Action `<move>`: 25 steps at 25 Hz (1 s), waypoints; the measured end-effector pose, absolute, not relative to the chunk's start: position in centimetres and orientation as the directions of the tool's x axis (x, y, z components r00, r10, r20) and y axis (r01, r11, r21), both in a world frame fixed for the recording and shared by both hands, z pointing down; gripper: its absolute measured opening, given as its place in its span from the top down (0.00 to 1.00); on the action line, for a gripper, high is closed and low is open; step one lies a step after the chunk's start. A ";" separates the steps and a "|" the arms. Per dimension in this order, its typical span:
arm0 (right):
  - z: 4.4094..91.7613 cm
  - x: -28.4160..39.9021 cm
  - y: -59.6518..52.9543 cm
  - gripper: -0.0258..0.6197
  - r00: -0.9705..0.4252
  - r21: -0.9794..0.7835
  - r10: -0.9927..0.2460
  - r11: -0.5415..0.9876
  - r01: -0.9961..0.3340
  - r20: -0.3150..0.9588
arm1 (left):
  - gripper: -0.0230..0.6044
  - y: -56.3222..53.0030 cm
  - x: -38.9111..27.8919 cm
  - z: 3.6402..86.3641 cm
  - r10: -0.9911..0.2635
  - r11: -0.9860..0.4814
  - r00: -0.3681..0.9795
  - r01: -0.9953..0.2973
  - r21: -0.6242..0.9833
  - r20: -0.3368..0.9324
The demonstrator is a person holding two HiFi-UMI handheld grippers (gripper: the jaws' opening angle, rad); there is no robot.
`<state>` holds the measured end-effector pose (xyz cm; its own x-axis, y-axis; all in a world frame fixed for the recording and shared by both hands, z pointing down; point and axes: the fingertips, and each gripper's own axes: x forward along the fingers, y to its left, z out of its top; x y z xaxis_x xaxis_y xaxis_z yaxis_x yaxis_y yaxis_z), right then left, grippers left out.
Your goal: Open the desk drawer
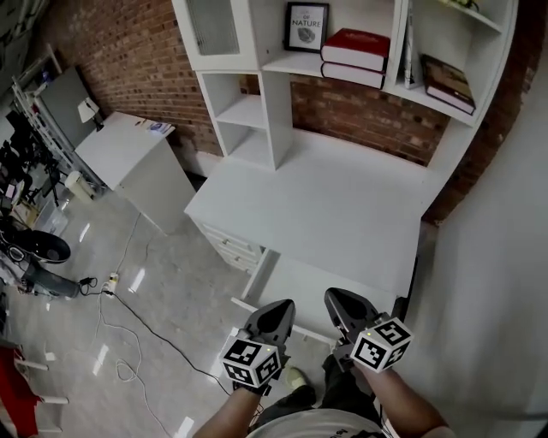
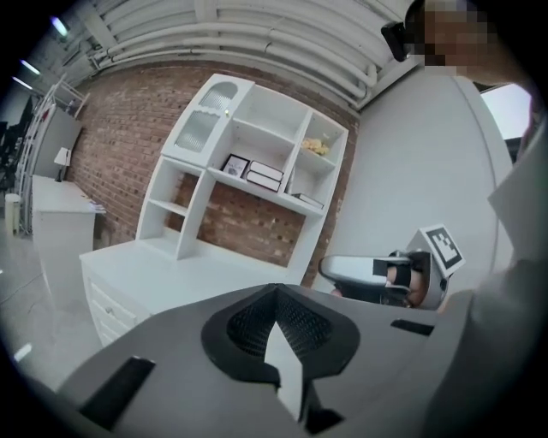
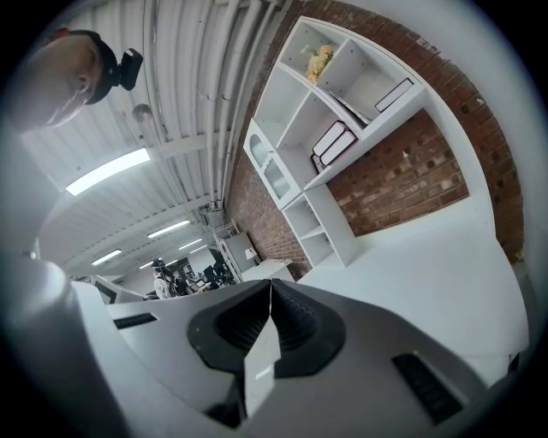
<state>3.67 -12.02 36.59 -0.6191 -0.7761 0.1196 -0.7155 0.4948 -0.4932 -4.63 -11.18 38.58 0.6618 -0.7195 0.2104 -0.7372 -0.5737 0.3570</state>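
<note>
Left gripper view: jaws of the left gripper (image 2: pixel 274 292) were clenched tip to tip, with nothing between them. Ribbed dark pads (image 2: pixel 244 329) met along one seam.

Right gripper view: same for the right gripper (image 3: pixel 270 285), jaws pressed together and empty.

Head view: both grippers hung side by side in the air, near the body and just apart, each carrying its marker cube. Neither touched the furniture. Both pointed toward the white wooden desk (image 1: pixel 342 205) on the far side.

Stack of white desk drawers (image 1: pixel 229 245) sat under the desk's left end. The fronts looked flush as far as could be seen, well apart from both grippers. A lower white flat panel (image 1: pixel 317 291) showed just beyond the gripper tips, below the desk's near edge. Could not tell whether it was a drawer or a shelf.

White open shelf unit (image 1: pixel 265 111) stood on the desk's far side against the red brick wall (image 1: pixel 360 115). On its shelves:
- two stacked red hardcover books (image 1: pixel 355 53)
- a black-framed picture (image 1: pixel 306 26) to their left
- a dark book (image 1: pixel 447 83) lying flat to their right

Low white cabinet (image 1: pixel 128 154) stood to the far left on the glossy grey floor (image 1: pixel 163 291). A thin black cable (image 1: pixel 145 329) trailed across that floor.
</note>
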 end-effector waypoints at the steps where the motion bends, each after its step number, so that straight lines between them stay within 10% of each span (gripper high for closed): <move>1: 36.1 3.4 -11.9 0.93 -0.621 -0.484 -0.775 0.501 -0.717 0.119 | 0.94 -11.2 -4.6 37.5 -0.719 -0.580 0.667 -0.731 0.360 0.194; 25: 30.8 2.3 -11.6 0.93 -0.632 -0.346 -0.767 0.567 -0.748 0.108 | 0.94 -11.8 -3.7 28.2 -0.716 -0.652 0.696 -0.695 0.304 0.056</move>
<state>2.28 -11.62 30.82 -0.6319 -0.7675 0.1082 -0.7477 0.5668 -0.3461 -3.67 -11.76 28.22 0.6961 -0.7157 0.0562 -0.6947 -0.6518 0.3043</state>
